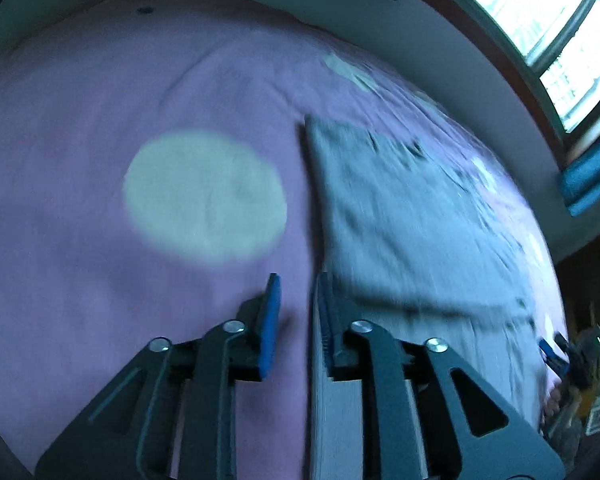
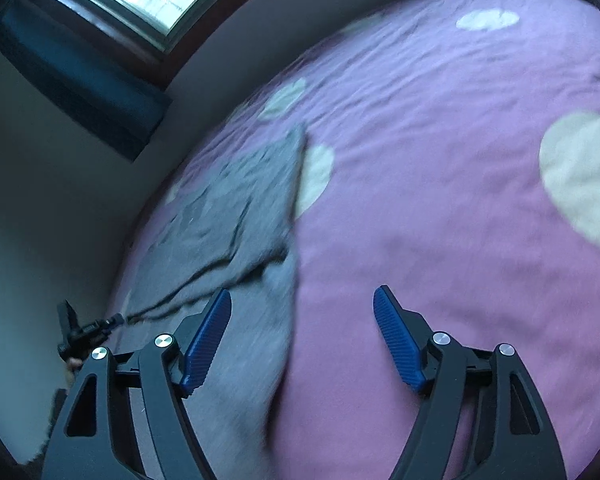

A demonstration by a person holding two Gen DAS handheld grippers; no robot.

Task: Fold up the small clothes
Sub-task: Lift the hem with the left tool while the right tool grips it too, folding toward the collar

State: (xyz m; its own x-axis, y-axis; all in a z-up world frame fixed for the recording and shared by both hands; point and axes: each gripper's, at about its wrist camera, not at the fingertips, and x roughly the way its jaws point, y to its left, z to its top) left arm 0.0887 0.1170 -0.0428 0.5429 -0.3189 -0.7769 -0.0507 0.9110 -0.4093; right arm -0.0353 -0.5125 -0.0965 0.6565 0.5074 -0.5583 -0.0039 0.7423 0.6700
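Left tongs (image 1: 296,300): the jaws stand a narrow gap apart, and pink sheet shows between the blue pads (image 1: 271,320). Nothing is pinched. The right-hand pad lies at the near edge of the grey garment (image 1: 400,220); whether it touches the cloth cannot be told, as the picture is smeared.

Right tongs (image 2: 302,316): the jaws are spread wide and hold nothing. The left pad (image 2: 206,344) hangs over the grey garment (image 2: 236,216); the right pad hangs over bare sheet.

Grey garment: it lies flat on the bed, near the side closest to the wall and window. In the right wrist view a dark crease runs across it, and its far corner overlaps one cream spot.

Bed sheet (image 1: 80,280): pink with large cream spots. One oval spot (image 1: 204,196) lies just beside the garment in the left wrist view, apart from it.

Surroundings: a window (image 1: 540,12) and a blue curtain (image 2: 84,80) stand beyond the bed. The other device appears small at the edge of each view.
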